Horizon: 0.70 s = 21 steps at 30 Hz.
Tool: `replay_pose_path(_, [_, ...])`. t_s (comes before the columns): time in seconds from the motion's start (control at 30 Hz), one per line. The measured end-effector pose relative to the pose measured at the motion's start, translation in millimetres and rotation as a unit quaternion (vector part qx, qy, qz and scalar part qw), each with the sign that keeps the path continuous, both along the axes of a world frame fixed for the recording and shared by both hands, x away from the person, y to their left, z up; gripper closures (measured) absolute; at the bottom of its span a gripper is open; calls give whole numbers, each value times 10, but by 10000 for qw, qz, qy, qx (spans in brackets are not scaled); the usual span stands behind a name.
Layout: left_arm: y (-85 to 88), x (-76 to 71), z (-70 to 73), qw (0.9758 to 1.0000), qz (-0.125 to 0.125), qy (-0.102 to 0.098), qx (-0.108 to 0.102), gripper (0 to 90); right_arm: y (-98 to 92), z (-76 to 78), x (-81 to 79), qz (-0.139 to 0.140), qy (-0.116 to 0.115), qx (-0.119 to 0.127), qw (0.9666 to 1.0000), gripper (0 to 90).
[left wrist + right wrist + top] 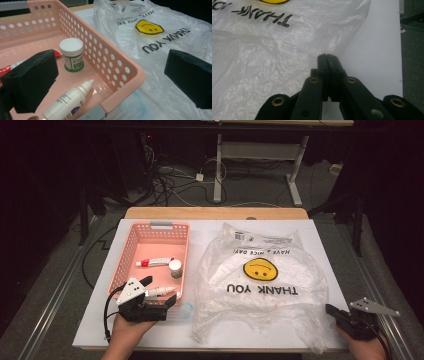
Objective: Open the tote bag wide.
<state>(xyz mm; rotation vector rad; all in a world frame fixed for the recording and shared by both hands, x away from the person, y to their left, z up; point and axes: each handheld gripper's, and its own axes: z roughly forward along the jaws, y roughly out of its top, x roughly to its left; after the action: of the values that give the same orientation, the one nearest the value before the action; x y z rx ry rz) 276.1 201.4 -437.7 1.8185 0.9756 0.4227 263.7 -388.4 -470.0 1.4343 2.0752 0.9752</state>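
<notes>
**Thin bag at the right claw, small bottles waiting in the basket**

The plastic bag lies spread and crumpled on the white tabletop, to the right of the pink basket, its printed smiley and lettering facing up. It looks very light, limp and slippery, a film that will slide and bunch instead of lifting as one piece. The best hold would be a pinch on a loose edge or a handle loop, not on the flat middle.

The right claw sits at the bag's near right edge with its jaws drawn together. In the right gripper view the tips meet just where the film ends, and whether a fold is caught between them I cannot tell.

The left claw hovers over the basket's near right corner with its jaws wide apart, holding nothing. Between and beyond them lie a white dropper bottle, a small white-capped jar and a red-and-white tube. These are small, stiff and light. The bottle is round and may roll, so a grip across its body seems safest.
</notes>
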Motion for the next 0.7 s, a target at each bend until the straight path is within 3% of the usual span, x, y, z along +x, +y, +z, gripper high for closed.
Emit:
replay_pose_path(0.2, [8, 0, 2, 10000, -26, -30, -3, 0, -70, -63, -252, 58, 96, 109, 9999, 900])
replay_pose_path(0.37, [48, -18, 17, 9999, 35, -36, -127, 0, -126, -93, -442, 89, 56, 248, 9996, 900])
replay_pose_path(0.5, [48, -40, 32, 9998, 33, -19, -202, 0, -167, -70, -502, 94, -48, 395, 9992, 756])
replay_pose_path(0.53, [48, -40, 32, 9998, 33, -19, -202, 0, -167, -70, -502, 94, -48, 395, 9992, 756])
replay_pose_path(0.6, [44, -43, 38, 9999, 19, 11, -123, 0, -179, -26, -494, 67, -206, 460, 9987, 661])
replay_pose_path(0.7, [26, -27, 24, 9998, -64, 111, -171, 0, -167, 106, -355, 163, -418, 457, 9979, 604])
